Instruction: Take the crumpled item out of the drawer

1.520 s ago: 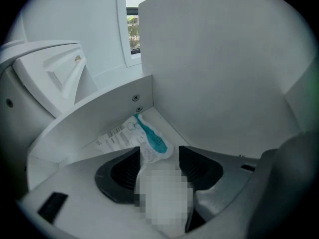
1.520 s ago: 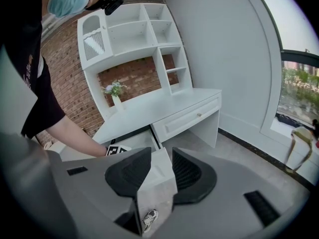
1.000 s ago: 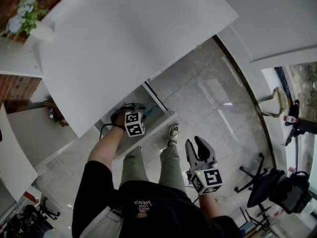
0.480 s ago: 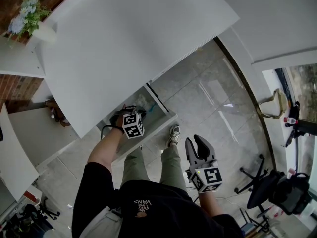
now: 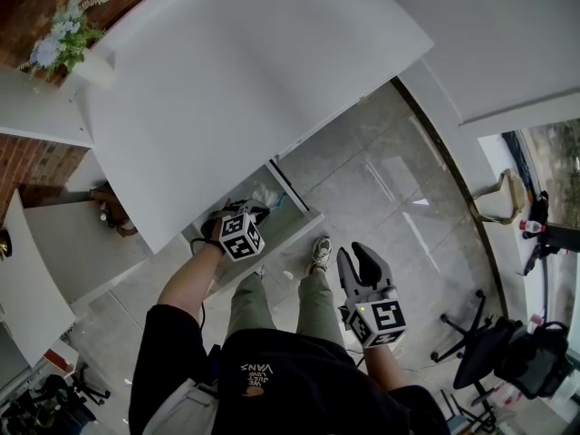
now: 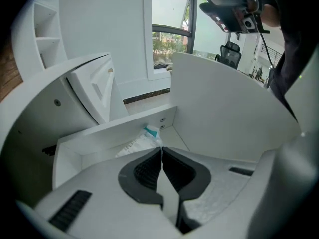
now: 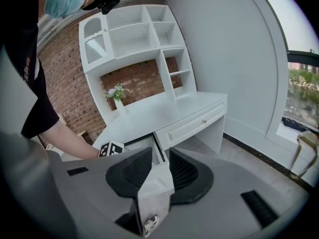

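While the left gripper (image 6: 161,152) keeps its jaws pressed together on an edge of the crumpled wrapper (image 6: 138,143), the white-and-teal wrapper sits at the jaw tips within the open drawer (image 6: 112,133) of a white desk (image 5: 236,80), near the drawer's far corner. Off to the person's right, the right gripper (image 5: 355,259) hovers above the grey tiled floor (image 5: 381,179), well apart from the drawer. Its jaws are spread and have just been closing a little, with nothing between them.
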### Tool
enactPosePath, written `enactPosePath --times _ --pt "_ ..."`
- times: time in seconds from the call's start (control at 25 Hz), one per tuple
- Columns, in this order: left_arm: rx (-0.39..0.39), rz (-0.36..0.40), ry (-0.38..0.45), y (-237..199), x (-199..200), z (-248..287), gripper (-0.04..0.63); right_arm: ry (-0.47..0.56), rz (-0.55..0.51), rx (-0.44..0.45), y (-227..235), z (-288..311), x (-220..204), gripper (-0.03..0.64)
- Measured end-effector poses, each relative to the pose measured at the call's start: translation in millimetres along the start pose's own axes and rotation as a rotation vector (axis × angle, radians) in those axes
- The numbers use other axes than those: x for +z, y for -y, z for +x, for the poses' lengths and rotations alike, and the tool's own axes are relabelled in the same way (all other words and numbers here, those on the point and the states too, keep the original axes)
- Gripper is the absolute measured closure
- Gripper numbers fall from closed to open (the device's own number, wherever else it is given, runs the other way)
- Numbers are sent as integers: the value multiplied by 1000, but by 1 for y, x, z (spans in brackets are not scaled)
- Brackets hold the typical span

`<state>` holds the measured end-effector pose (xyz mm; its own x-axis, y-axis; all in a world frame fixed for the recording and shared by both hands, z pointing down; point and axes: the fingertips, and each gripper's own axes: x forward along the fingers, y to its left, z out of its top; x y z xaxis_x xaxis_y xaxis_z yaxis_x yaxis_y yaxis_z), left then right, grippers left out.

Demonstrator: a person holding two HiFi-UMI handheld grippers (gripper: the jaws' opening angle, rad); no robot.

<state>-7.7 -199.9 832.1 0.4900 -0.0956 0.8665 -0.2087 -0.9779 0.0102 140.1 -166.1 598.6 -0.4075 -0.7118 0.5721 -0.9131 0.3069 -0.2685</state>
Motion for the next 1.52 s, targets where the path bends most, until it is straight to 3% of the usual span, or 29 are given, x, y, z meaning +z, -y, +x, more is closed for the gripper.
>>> enactPosePath --times 0.56,1.04,1.52 --pt "78 -207 173 7 37 -62 583 61 -15 29 -7 -10 28 518" --pt "186 -232 313 15 80 -128 583 93 -33 31 -12 -24 41 534" --pt "361 -263 477 12 130 -219 583 161 -105 85 -25 -37 78 557"
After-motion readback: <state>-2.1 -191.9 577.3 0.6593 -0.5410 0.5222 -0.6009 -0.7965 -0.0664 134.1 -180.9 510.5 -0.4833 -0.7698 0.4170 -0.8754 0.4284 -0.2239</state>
